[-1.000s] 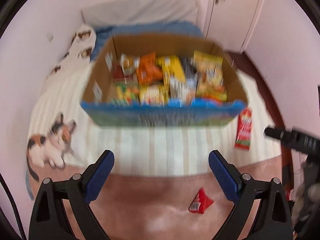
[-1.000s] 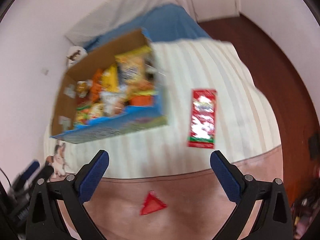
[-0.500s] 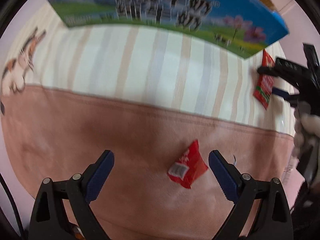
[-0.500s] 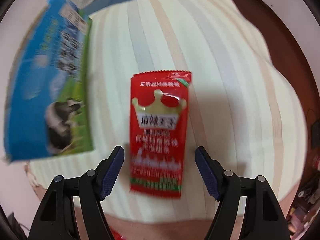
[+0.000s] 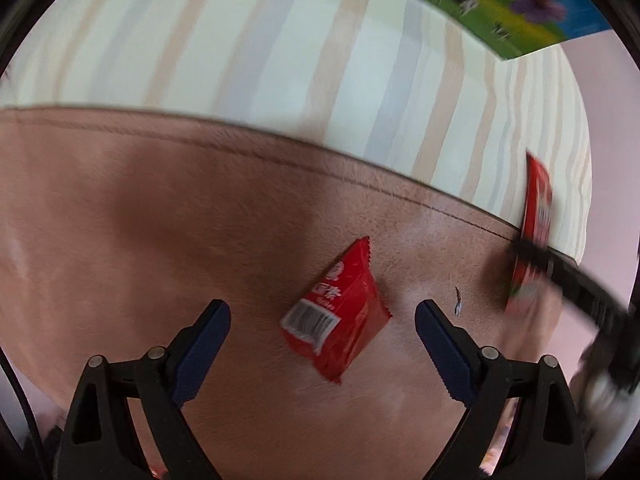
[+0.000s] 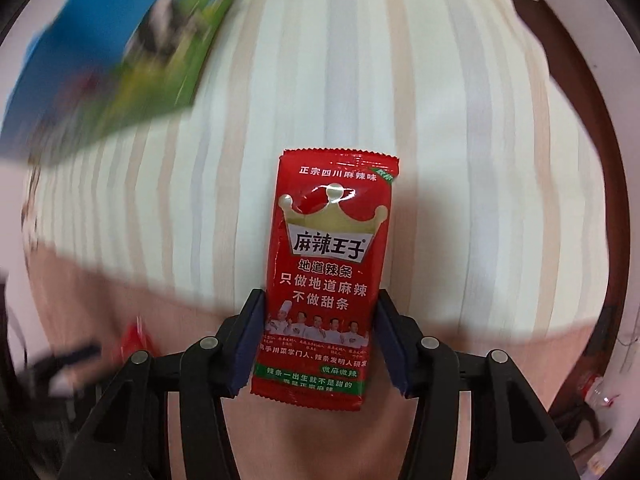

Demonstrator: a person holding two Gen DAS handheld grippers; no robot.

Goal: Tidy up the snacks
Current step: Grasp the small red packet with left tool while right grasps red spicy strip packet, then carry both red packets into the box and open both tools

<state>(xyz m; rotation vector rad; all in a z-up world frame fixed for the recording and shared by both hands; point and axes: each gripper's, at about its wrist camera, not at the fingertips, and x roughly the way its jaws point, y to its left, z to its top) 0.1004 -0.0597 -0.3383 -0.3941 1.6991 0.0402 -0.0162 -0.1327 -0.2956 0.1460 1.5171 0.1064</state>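
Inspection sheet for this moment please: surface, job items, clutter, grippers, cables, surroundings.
Surface: striped sheet with a pink blanket over its near part.
Job's things: long red packet straddles the sheet and blanket edge; small red packet lies on the blanket; printed box stands on the sheet.
Clutter: nothing seen.
Grippers: right gripper has just closed, pads on the long packet's sides; left gripper is open, jaws closing, small packet between them, untouched.
Cables: nothing seen.
Surroundings: dark wood floor beside the bed.
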